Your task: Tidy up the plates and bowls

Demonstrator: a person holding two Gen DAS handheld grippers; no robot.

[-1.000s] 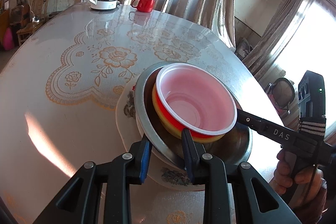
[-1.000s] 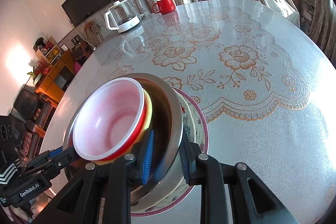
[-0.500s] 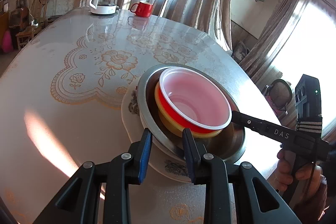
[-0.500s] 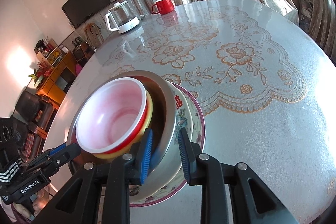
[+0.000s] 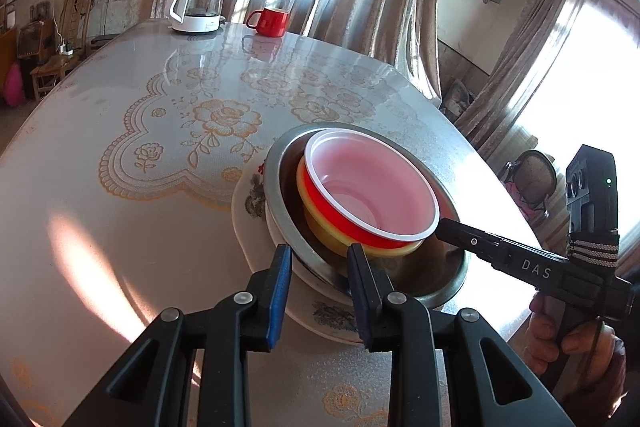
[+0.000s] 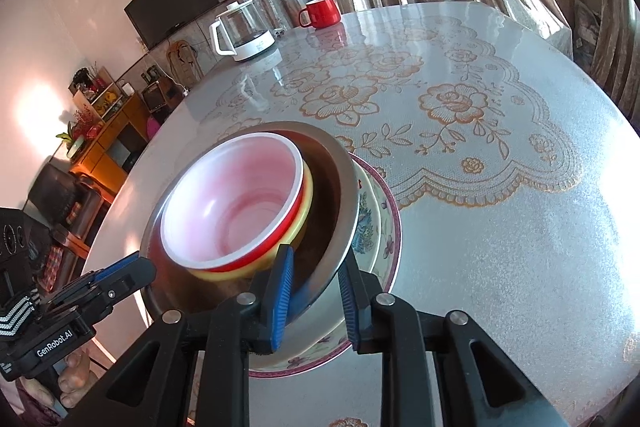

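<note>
A red bowl [image 5: 372, 187] with a pale pink inside is nested in a yellow bowl [image 5: 320, 231]. Both sit in a steel bowl [image 5: 274, 183] on floral plates [image 5: 248, 211]. My left gripper [image 5: 318, 267] is shut on the steel bowl's near rim, one finger inside and one outside. My right gripper [image 6: 316, 275] straddles the opposite rim of the steel bowl [image 6: 340, 195] and its jaws are closing on it. Each gripper shows in the other's view, the right gripper [image 5: 446, 227] at the right and the left gripper [image 6: 136, 269] at the lower left. Whether the steel bowl is off the plates [image 6: 384, 219] I cannot tell.
A round table [image 5: 120, 247] with a lace-pattern cover holds the stack near its edge. A glass kettle [image 5: 198, 5] and a red mug [image 5: 272, 21] stand at the far side. A person's hand [image 5: 572, 347] holds the right gripper. A chair [image 5: 532, 179] stands beyond the table.
Both grippers have kept their hold on the steel bowl's rim. The stack looks slightly farther away in the left wrist view. The gap between the right fingers has narrowed a little.
</note>
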